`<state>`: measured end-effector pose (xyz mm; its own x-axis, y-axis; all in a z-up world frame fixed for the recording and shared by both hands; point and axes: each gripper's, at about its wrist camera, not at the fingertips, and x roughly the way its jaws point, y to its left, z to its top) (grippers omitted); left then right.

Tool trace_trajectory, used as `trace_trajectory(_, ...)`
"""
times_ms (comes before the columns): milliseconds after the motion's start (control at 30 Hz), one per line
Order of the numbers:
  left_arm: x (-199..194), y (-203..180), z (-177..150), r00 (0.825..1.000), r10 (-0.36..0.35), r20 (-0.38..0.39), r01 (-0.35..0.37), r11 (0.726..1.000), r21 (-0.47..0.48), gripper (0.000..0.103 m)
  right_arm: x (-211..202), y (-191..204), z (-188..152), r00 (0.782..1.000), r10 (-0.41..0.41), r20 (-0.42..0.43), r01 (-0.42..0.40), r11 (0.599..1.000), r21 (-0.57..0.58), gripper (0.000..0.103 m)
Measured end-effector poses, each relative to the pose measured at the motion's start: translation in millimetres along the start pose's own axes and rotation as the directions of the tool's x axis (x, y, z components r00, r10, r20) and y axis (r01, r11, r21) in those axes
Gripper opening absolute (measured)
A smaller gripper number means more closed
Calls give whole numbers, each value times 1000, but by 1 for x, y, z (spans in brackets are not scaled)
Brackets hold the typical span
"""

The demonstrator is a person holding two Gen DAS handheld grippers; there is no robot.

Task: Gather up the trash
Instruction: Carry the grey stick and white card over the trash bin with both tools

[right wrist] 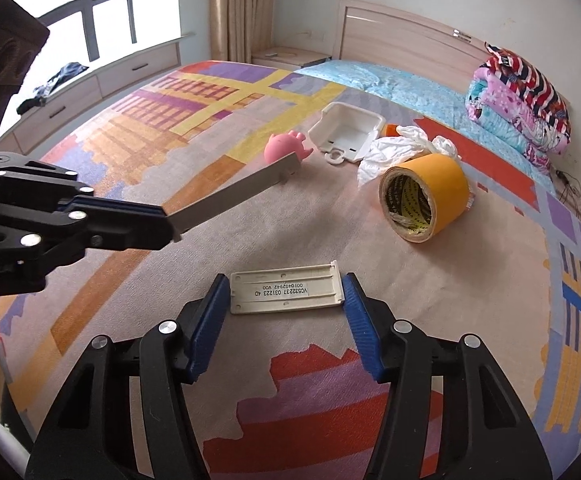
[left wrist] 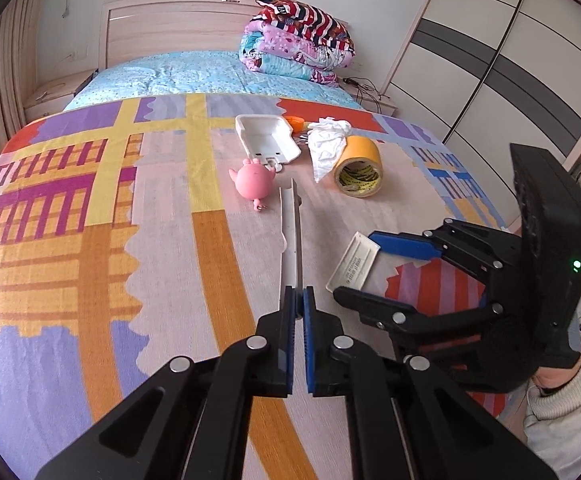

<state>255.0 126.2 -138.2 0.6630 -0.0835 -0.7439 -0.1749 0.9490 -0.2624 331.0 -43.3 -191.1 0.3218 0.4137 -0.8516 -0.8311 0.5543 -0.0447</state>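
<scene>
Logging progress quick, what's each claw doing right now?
Left claw: closed on a flat grey strip, lifted off the bed.
Right claw: open, straddling the white labelled plate, not gripping.

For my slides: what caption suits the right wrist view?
Right hand-held gripper straddles a labelled white plastic strip on the bed; left hand-held gripper grips a grey strip.

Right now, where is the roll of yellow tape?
The tape roll lies on its side on the patterned bedspread, touching the crumpled white cloth, right of the white tray.
</scene>
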Motion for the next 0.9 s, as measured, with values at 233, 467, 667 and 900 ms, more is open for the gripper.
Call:
trace_trajectory(233,-30,-9,-10,999,4,42,-5,1000,13,3,-12,6,-11,1000,-20,9,20,1000,1,57)
trace_trajectory(467,-54,-22,-28,998,5,66,-7,1000,30,3,-40,9,-28,998,-50,41,49,999,17,57)
trace_trajectory(667,-74,-33,-53,997,-16,78,13,999,42,3,-61,20,-43,998,-47,45,47,999,15,57)
trace_trajectory(900,-95,-45,-83,995,-38,88,34,998,47,3,-90,34,-61,996,-46,76,45,999,21,57)
